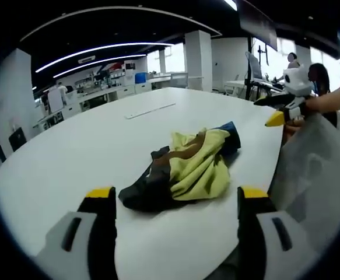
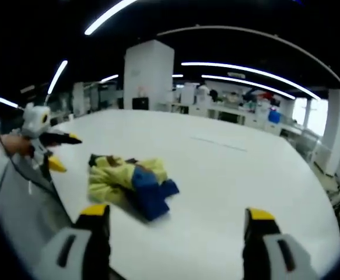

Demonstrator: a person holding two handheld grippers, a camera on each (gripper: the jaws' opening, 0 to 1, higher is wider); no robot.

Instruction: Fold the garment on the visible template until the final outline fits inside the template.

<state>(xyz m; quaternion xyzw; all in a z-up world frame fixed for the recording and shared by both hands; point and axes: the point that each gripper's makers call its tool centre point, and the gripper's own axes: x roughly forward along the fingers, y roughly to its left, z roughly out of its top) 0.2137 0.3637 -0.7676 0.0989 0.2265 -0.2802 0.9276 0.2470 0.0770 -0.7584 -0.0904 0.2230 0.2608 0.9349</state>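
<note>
Holding both tools with jaws apart, left tool and right tool, we are facing the crumpled garment lying near the desk edge.

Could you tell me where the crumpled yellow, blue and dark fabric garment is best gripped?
Probably the blue corner of the crumpled yellow, blue and dark fabric garment: it juts flat onto the white table toward the open right gripper, so come low from that side.
</note>
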